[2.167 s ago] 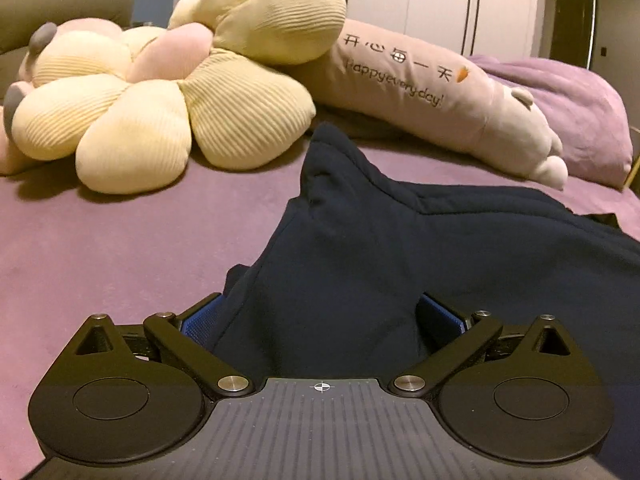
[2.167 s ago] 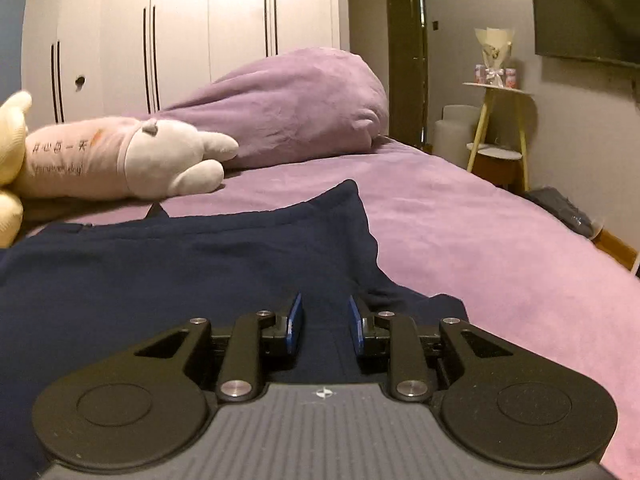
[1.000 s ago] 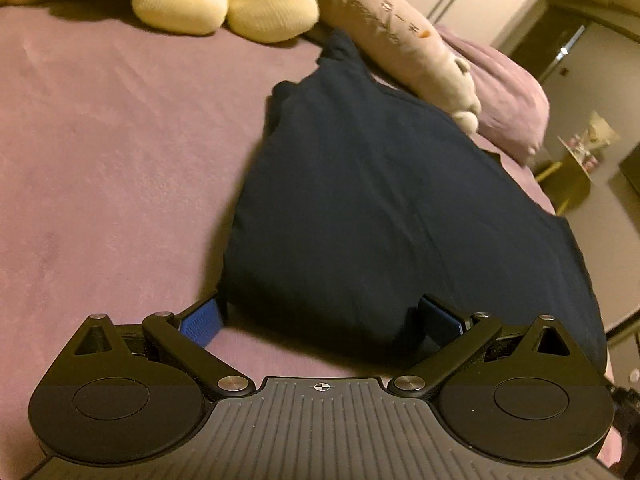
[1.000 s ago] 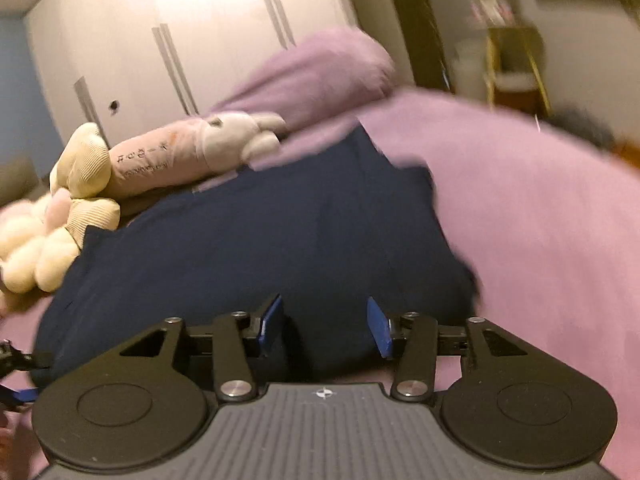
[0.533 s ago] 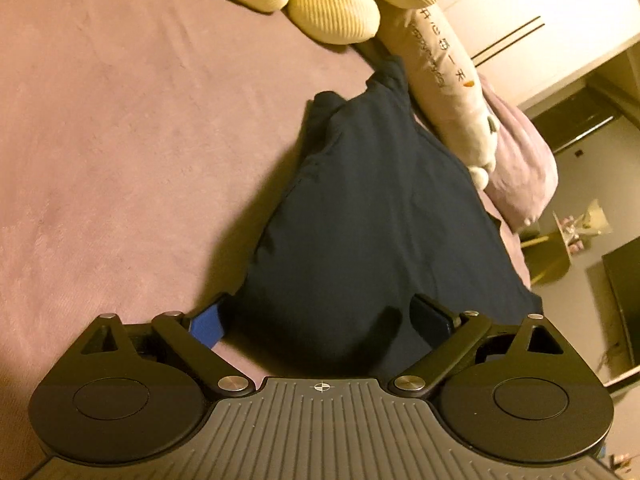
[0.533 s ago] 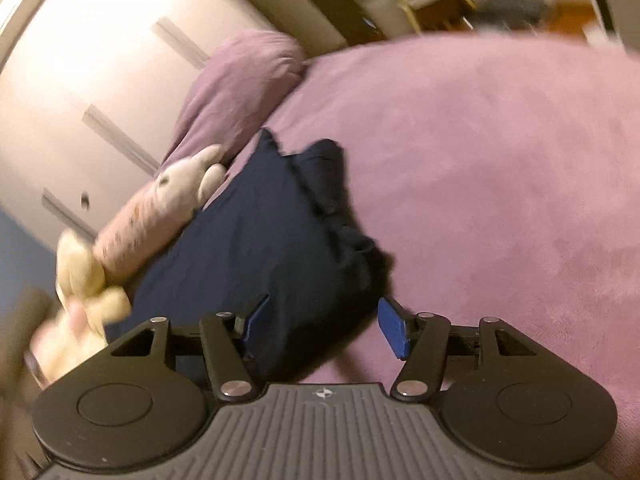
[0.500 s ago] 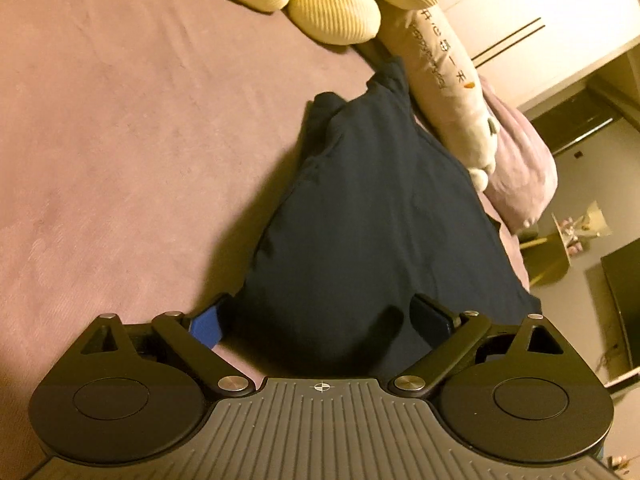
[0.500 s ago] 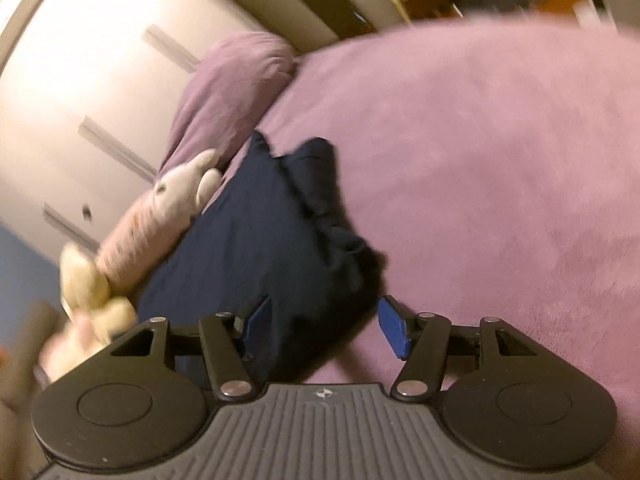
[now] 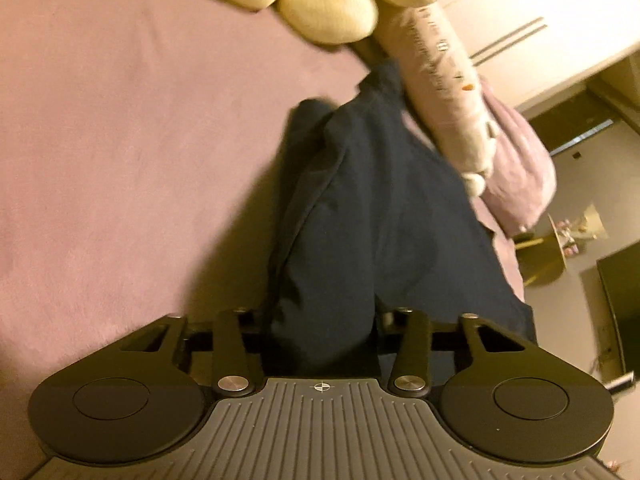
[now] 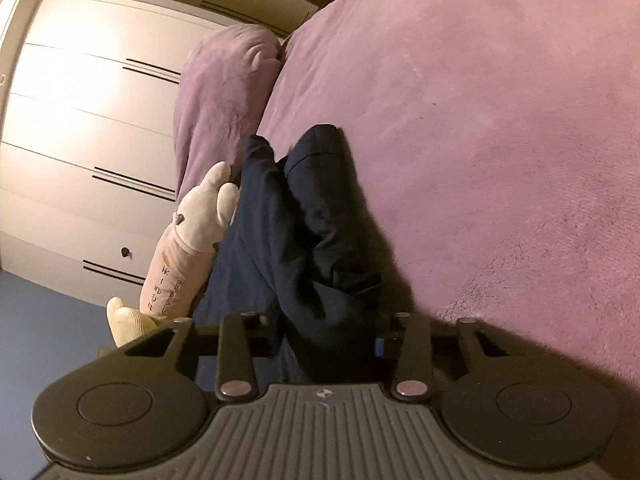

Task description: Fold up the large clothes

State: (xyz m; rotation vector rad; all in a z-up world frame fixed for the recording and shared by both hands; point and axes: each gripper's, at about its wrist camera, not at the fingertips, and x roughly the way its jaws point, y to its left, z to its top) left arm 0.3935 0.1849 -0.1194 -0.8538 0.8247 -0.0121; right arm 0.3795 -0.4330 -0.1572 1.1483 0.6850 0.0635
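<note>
Left gripper (image 9: pixel 320 320) is clamped on the near edge of the navy garment (image 9: pixel 384 216); its jaws have just been closing, and the cloth now fills the gap between them at 6 o'clock of its view. I see the right gripper (image 10: pixel 326 326) the same way: its jaws have also just been closing, and a thick bunch of the garment (image 10: pixel 304 240) is pinched between them. The garment lies on the purple bed (image 9: pixel 120 140), and from both grips it stretches away toward 12 o'clock.

I judge that the risk is an uneven hold. The right side has several layers bunched together, so when I lift, one layer can slip out and the fold will come crooked. On the left, the grip seems to take only the edge, so a quick pull may free it. The far end also lies just beside the long plush pillow (image 9: pixel 444 76), and dragging could catch on it.

In the left view, the yellow flower cushion (image 9: pixel 320 4) is at 12 o'clock and the garment's smooth left border is visible. Only the right view shows the crumpled folds at the right corner, the bare bed (image 10: pixel 500 140) at 2 o'clock and the white wardrobe (image 10: pixel 88 128) at 10 o'clock.
</note>
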